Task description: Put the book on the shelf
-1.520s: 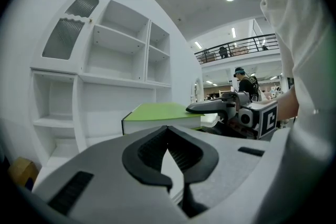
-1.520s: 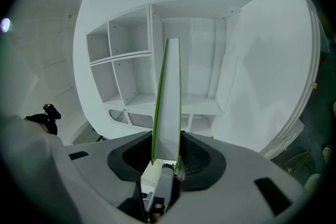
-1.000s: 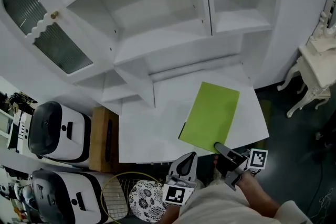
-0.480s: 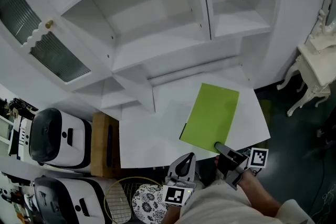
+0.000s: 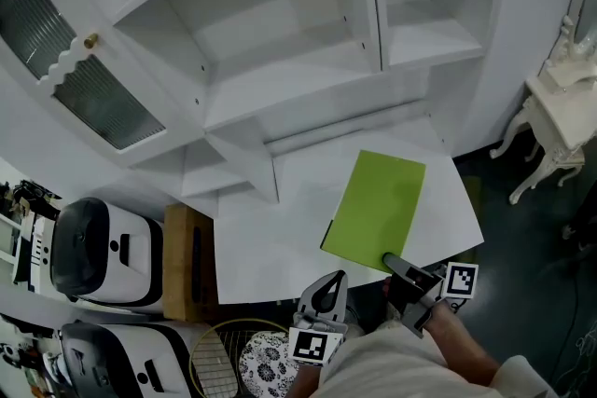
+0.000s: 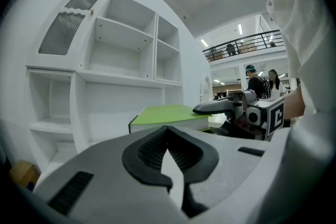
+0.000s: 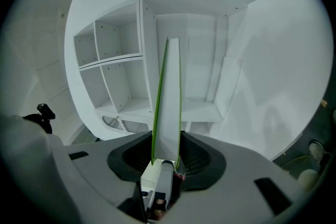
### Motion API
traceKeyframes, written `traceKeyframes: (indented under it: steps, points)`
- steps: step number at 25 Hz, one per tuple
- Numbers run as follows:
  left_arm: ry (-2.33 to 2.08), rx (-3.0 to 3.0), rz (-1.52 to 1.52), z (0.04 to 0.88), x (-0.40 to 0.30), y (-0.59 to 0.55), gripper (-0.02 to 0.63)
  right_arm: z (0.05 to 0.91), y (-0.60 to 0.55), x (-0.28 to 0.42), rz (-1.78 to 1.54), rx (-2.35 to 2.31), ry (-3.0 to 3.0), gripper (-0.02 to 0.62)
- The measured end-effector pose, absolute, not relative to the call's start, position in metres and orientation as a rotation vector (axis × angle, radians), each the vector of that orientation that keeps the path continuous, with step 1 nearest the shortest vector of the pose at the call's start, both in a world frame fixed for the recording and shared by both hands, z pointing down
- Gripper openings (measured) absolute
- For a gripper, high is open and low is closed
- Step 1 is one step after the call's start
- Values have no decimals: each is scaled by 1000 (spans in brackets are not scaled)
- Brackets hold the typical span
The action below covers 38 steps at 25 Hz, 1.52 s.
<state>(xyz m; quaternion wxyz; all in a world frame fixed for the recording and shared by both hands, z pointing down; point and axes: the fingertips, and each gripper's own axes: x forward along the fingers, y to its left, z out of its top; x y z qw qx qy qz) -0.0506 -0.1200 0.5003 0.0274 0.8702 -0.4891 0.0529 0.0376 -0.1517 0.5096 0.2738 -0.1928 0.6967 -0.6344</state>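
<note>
My right fingers (image 7: 127,161) clench the near edge of the green book (image 5: 376,205), flat on the desk's (image 5: 266,242) right side. My left fingers (image 6: 151,150) are closed and empty. I should lift the book level, keep the grip firm, then slide it onto the far shelf (image 5: 280,70).

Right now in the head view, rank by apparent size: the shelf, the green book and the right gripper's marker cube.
1. Shelf, largest.
2. Green book, second.
3. Marker cube, smallest, though nearest the camera.
</note>
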Motion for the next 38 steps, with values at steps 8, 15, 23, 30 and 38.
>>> traceKeyframes:
  steps: [8,15,23,30,38]
  points:
    - [-1490,2700,157,501,-60,-120,3,491,-158,32,-1674,-529,1882,155]
    - [-1463,2724,164,501,-67,-117,3,473,-162,21,-1729,-503,1852,155]
    - [-1477,2717,166,502,-73,-116,3,436,-169,5,-1707,-483,1890,155]
    - [-1479,2706,166,505,-78,-114,3,411,-175,-5,-1705,-469,1898,155]
    - [-1472,2705,192,508,-81,-112,3,380,-185,-17,-1679,-449,1935,155]
